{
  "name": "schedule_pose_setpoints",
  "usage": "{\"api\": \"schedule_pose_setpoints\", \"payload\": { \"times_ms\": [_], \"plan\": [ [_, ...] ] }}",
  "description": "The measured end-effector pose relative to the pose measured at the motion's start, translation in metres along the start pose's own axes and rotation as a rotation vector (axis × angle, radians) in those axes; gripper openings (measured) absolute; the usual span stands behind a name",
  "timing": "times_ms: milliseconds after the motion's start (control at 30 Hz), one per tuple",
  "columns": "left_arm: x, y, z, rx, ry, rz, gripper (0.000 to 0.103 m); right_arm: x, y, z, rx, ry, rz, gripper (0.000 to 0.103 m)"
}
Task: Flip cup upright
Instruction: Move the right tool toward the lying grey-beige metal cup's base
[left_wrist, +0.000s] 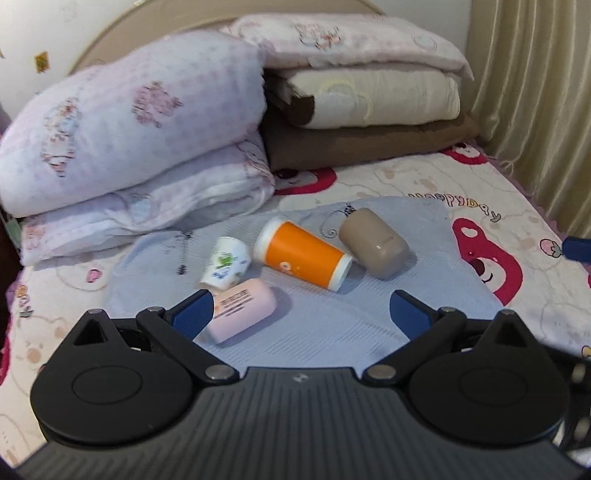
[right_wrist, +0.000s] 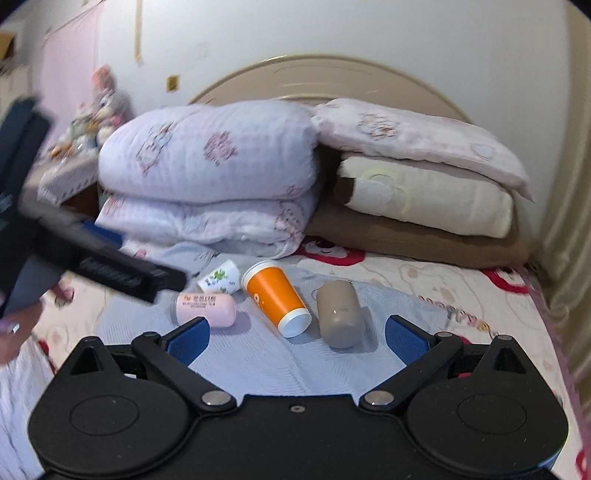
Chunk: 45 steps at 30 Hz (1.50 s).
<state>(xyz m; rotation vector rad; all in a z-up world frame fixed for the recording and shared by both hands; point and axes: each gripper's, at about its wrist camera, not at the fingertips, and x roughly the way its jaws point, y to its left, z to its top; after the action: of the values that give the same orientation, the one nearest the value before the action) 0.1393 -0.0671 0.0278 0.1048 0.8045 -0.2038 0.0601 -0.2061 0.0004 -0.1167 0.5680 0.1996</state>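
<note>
Several cups lie on their sides on a pale blue cloth (left_wrist: 332, 325) on the bed: an orange cup (left_wrist: 303, 253) (right_wrist: 277, 295), a tan cup (left_wrist: 373, 242) (right_wrist: 338, 314), a pink cup (left_wrist: 242, 310) (right_wrist: 207, 308) and a small white cup with green print (left_wrist: 225, 262) (right_wrist: 218, 277). My left gripper (left_wrist: 301, 314) is open and empty, its left finger just beside the pink cup. My right gripper (right_wrist: 295, 336) is open and empty, short of the orange and tan cups. The left gripper's black body (right_wrist: 92, 254) shows at the left of the right wrist view.
Folded pink-white quilts (left_wrist: 129, 147) and a stack of brown and cream blankets (left_wrist: 369, 110) lie behind the cups. A curtain (left_wrist: 535, 92) hangs at the right. The bed sheet (left_wrist: 498, 221) has red cartoon prints. A nightstand with toys (right_wrist: 85, 140) stands at the far left.
</note>
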Motion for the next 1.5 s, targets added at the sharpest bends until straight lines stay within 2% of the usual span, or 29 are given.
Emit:
{"api": "schedule_pose_setpoints", "payload": {
  "times_ms": [133,267,433,600,733,867,933,1067,1300,1433,1500],
  "plan": [
    [0.038,-0.01,0.016,-0.015,0.015,-0.038,0.103,0.03,-0.014,0.006,-0.023,0.027,0.053,0.102],
    [0.074,-0.019,0.027,-0.042,-0.014,-0.075,0.103,0.072,-0.027,0.006,-0.033,0.062,0.115,0.102],
    [0.119,-0.033,0.035,-0.014,0.014,-0.086,0.101,0.125,-0.04,-0.002,-0.042,0.068,0.179,0.096],
    [0.152,-0.028,0.037,-0.051,0.013,-0.112,0.101,0.18,-0.05,-0.01,-0.064,0.119,0.156,0.091],
    [0.176,-0.017,0.036,-0.086,0.055,-0.132,0.101,0.217,-0.06,-0.013,-0.076,0.151,0.137,0.091],
    [0.191,-0.005,0.033,-0.102,0.05,-0.117,0.101,0.248,-0.074,-0.013,-0.056,0.205,0.125,0.091],
    [0.2,-0.003,0.036,-0.105,0.055,-0.132,0.101,0.262,-0.081,-0.011,-0.06,0.238,0.12,0.091],
    [0.212,-0.008,0.052,-0.101,0.064,-0.179,0.1,0.279,-0.093,-0.008,-0.021,0.276,0.161,0.091],
    [0.214,-0.01,0.06,-0.114,0.053,-0.194,0.1,0.307,-0.105,-0.011,0.051,0.353,0.201,0.091],
    [0.218,-0.006,0.055,-0.128,0.074,-0.189,0.1,0.33,-0.109,-0.015,0.145,0.414,0.212,0.091],
    [0.221,-0.003,0.053,-0.144,0.108,-0.178,0.1,0.34,-0.113,-0.021,0.24,0.458,0.206,0.082]
  ]
}}
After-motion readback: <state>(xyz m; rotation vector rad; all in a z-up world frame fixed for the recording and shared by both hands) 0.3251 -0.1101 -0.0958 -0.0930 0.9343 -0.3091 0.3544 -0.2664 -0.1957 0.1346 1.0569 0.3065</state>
